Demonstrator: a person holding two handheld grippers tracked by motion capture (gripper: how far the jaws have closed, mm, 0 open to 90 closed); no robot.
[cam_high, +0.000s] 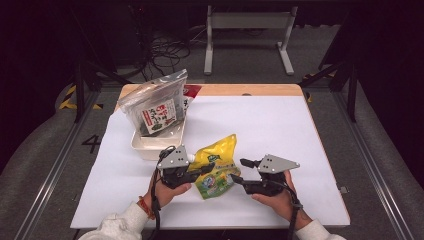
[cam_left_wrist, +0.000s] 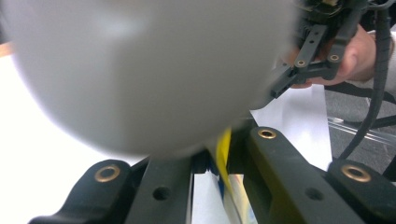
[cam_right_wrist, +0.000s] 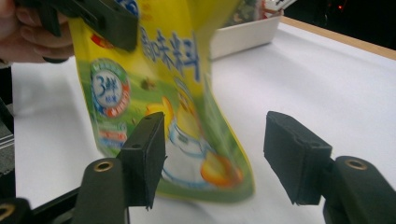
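A yellow-and-green spouted pouch hangs a little above the white table cover, near the front middle. My left gripper is shut on the pouch's upper part; in the left gripper view its jaws pinch the pouch's thin yellow edge. My right gripper is to the right of the pouch, open. In the right gripper view the pouch dangles between the spread pads; its lower edge is close to the left pad and not pressed. The left gripper holds the pouch at top left.
A white tub stands at the back left with a clear seaweed bag upright in it. A blurred white rounded shape sits close to the left gripper's lens. The table's wooden far edge runs behind.
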